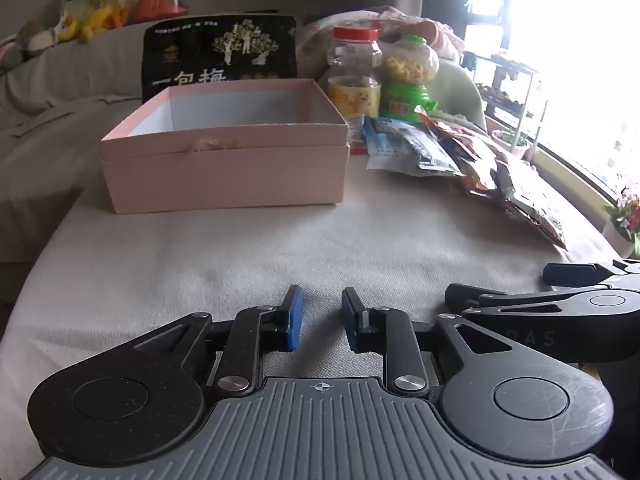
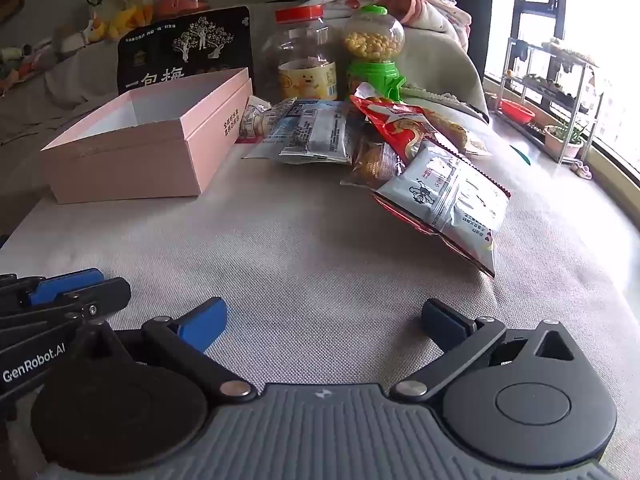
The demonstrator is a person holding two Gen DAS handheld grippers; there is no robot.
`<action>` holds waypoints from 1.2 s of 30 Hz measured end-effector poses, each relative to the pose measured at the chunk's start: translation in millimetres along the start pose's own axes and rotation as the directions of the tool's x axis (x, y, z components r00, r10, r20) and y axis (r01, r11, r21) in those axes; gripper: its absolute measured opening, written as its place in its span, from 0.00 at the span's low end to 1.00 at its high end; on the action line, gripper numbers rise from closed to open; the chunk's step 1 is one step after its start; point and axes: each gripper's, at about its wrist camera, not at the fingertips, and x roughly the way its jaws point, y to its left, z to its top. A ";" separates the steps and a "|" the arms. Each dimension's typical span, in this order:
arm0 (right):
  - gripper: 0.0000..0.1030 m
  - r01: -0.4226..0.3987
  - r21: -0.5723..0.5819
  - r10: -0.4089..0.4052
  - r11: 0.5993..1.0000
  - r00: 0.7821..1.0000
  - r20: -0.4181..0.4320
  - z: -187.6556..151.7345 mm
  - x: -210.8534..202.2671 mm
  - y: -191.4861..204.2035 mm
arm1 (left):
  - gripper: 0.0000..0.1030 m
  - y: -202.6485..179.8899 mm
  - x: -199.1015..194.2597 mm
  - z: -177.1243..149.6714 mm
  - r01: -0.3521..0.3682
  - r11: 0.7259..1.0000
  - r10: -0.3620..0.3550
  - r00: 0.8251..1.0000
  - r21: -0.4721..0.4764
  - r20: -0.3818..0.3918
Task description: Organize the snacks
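We see the snack packets (image 2: 400, 152) heaped on the cloth-covered table (image 2: 320, 272) just right of the open pink box (image 2: 152, 148); a red-lidded jar (image 2: 306, 54) and green candy dispenser (image 2: 374, 52) stand behind them. Nearer us than the box, the left gripper (image 1: 320, 318) is narrowly parted and the right gripper (image 2: 324, 324) spread wide, both holding nothing.

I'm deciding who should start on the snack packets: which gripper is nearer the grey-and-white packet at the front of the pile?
Right. The right gripper, open, faces the grey-and-white packet just ahead, slightly to its right. The left gripper sits further left, facing the pink box.
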 end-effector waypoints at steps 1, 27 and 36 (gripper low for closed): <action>1.00 0.000 0.000 0.000 1.000 1.000 0.000 0.0 -0.1 -0.5 | 0.25 -0.3 0.0 0.0 -0.001 1.000 0.001 1.000 0.001 0.000; 1.00 0.005 -0.003 -0.005 1.000 1.000 0.009 0.1 0.1 -0.4 | 0.25 5.9 -2.7 -3.8 0.024 0.999 -0.024 1.000 -0.023 0.020; 1.00 0.001 -0.006 -0.001 1.000 1.000 0.009 0.1 0.0 -0.9 | 0.25 6.2 -2.8 -4.0 0.025 0.999 -0.025 0.999 -0.024 0.020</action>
